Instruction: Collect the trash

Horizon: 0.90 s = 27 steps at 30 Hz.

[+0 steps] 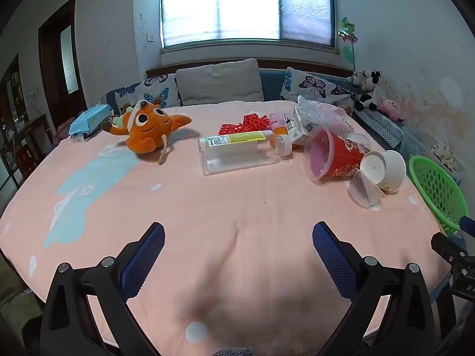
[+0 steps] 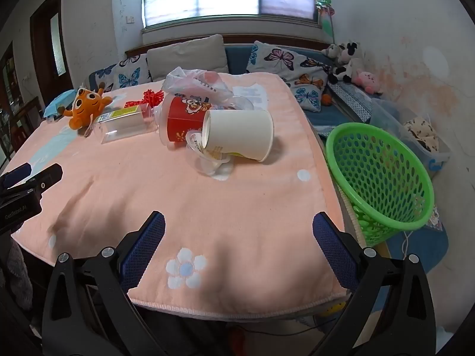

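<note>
Right then, both claws hung over the near edge of the pink cloth (image 2: 237,207), and nothing had been picked up. The left gripper (image 1: 237,255) and the right gripper (image 2: 237,246) were each wide open and held nothing. The trash lay in a heap far off on the cloth: a white paper cup (image 2: 237,133) on its side, touching a red cup (image 2: 184,118), with a clear lid (image 2: 210,163) just under them and a plastic bag (image 2: 196,84) behind. A clear bottle (image 1: 237,154) lay to the left. The green basket (image 2: 377,175) stood off the right side of the cloth. The white cup could roll away if a claw bumped it, because it was round. The soft orange toy (image 1: 142,130) is likely not trash and could get grabbed by mistake. I could not tell what was in the basket.
</note>
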Each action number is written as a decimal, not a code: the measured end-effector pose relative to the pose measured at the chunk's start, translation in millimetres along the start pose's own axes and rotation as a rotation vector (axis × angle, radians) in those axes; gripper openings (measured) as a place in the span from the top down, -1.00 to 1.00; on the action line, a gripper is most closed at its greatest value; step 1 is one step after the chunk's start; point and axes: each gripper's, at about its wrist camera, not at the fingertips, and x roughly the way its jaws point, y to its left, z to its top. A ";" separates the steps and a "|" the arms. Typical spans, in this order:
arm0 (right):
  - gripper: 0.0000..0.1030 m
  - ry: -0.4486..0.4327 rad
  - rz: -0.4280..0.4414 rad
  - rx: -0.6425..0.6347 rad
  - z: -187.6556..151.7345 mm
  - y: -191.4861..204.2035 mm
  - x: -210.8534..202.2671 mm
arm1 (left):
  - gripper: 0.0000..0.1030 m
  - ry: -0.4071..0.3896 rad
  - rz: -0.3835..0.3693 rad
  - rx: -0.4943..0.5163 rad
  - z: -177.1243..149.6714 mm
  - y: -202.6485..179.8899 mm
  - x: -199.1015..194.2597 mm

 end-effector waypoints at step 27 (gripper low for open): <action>-0.91 -0.004 -0.006 0.007 4.0 -5.0 5.0 | -0.87 -0.015 -0.004 0.000 8.6 -2.0 0.5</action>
